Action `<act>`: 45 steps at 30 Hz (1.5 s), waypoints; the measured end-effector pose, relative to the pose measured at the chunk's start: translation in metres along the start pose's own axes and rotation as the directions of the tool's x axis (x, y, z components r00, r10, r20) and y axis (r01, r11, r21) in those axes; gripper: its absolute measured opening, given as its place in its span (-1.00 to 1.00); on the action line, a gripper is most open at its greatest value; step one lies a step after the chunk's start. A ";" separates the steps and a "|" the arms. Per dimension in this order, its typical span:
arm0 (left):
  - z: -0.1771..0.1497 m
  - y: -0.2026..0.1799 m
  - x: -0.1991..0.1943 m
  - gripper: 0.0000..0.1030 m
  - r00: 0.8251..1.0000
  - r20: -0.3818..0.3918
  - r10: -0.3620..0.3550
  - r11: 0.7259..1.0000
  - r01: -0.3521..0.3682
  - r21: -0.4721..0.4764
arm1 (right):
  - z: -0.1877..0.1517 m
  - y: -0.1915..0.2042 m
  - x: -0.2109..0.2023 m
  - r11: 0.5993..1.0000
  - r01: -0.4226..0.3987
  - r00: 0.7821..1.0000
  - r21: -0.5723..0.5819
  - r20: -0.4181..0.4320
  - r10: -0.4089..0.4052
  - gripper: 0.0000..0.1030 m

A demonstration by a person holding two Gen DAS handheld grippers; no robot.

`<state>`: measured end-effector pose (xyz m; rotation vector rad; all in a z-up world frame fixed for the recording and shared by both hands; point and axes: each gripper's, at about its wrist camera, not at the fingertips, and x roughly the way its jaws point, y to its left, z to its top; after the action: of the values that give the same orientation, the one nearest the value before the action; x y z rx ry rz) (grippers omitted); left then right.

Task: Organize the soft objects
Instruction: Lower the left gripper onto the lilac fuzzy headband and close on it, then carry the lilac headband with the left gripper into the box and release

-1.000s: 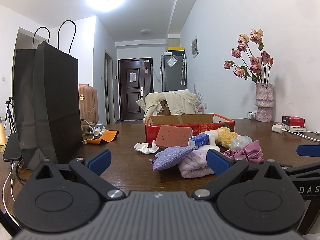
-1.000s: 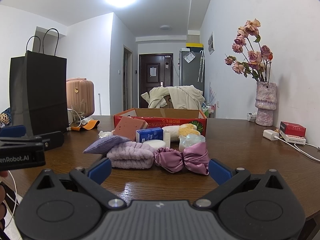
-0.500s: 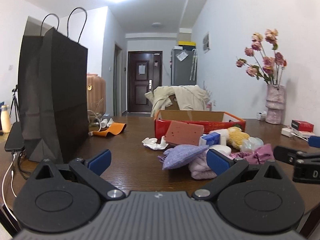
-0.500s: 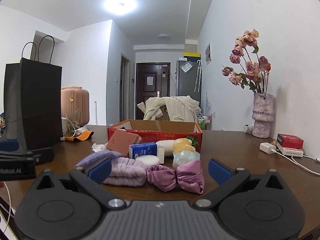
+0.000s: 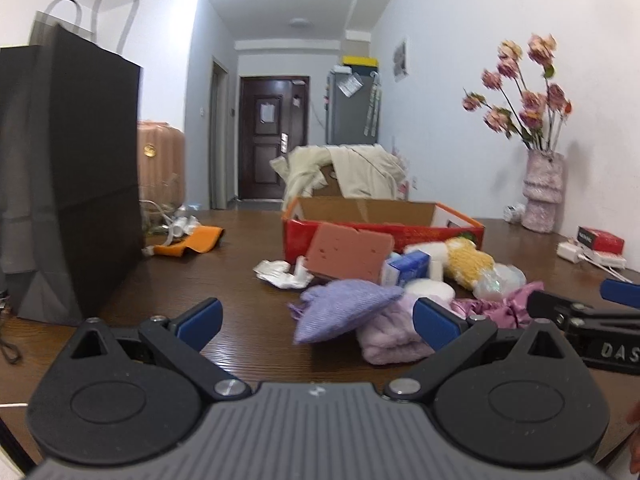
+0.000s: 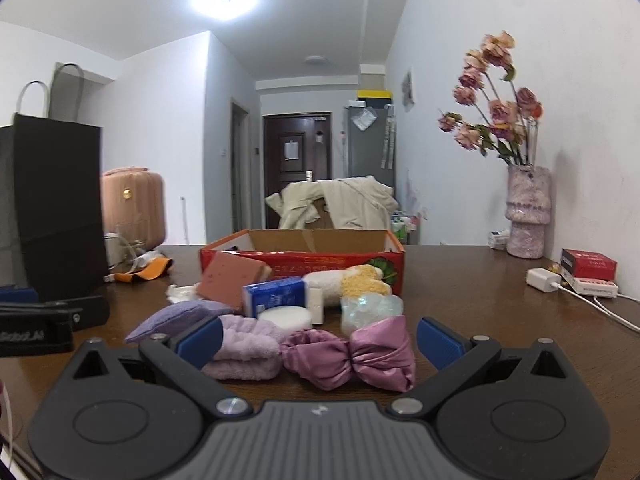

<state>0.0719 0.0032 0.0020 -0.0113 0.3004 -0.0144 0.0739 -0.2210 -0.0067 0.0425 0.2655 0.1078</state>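
- Right gripper: jaws spread wide, holding nothing; we have it low over the table edge, facing the pile.
- Left gripper: likewise wide open and empty, set just to the left of the pile.
- Satin bow scrunchie: nearest item, lying on the wooden table between the right fingers' line of reach. We judge it light, slippery and crushable; best pinched at the gathered centre knot.
- Lilac plush roll: touching the bow's left side. Soft, springy, probably light; take it across the middle fold.
- Purple knit pouch: resting on the plush roll, tilted. Limp (it may sag if taken by a corner).
- White round pad, blue tissue pack, clear crinkly bag: mid-pile, close together.
- Pink sponge: leaning toward the box; stiffish foam.
- Yellow-and-white plush toy: against the box front.
- Red cardboard box: open, behind the pile; we judge it the likely receptacle.
- Black paper bag: upright, far left.
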 end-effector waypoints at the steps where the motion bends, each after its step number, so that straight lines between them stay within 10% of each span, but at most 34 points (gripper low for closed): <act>1: -0.001 -0.003 0.004 1.00 1.000 -0.014 -0.008 1.000 0.008 0.004 | 0.000 -0.003 0.004 1.000 -0.003 1.000 0.004 -0.007 0.003 1.00; 5: -0.008 -0.013 0.021 0.90 0.996 -0.077 -0.041 0.999 0.042 0.001 | 0.001 -0.015 0.021 0.993 -0.110 0.992 0.044 -0.058 0.113 1.00; 9: -0.010 -0.015 0.040 0.27 0.985 -0.150 -0.091 0.996 0.086 -0.039 | 0.006 -0.019 0.033 0.973 -0.213 0.972 0.083 -0.085 0.220 0.95; 12: -0.007 -0.012 0.058 0.01 0.970 -0.202 -0.136 0.988 0.118 -0.096 | 0.011 -0.015 0.046 0.959 -0.267 0.955 0.092 -0.109 0.276 0.38; 16: 0.000 -0.005 0.081 -0.05 0.951 -0.244 -0.190 0.971 0.145 -0.193 | 0.016 -0.013 0.074 0.942 -0.312 0.930 0.122 -0.161 0.329 -0.31; 28: 0.002 0.011 0.131 -0.11 0.885 -0.339 -0.319 0.908 0.182 -0.377 | 0.007 -0.003 0.132 0.929 -0.332 0.872 0.162 -0.323 0.368 -0.55; 37: 0.003 0.004 0.115 -0.43 0.888 -0.316 -0.335 0.901 0.204 -0.382 | 0.006 -0.003 0.131 0.942 -0.305 0.868 0.137 -0.367 0.334 -0.49; 45: 0.034 -0.024 0.062 -0.51 0.936 -0.132 -0.327 0.929 0.293 -0.227 | 0.018 -0.011 0.099 0.917 -0.368 0.882 0.156 -0.253 0.397 -0.64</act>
<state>0.1407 -0.0212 0.0168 -0.2640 0.4656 -0.3020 0.1749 -0.2218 -0.0161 0.1853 0.5464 0.4992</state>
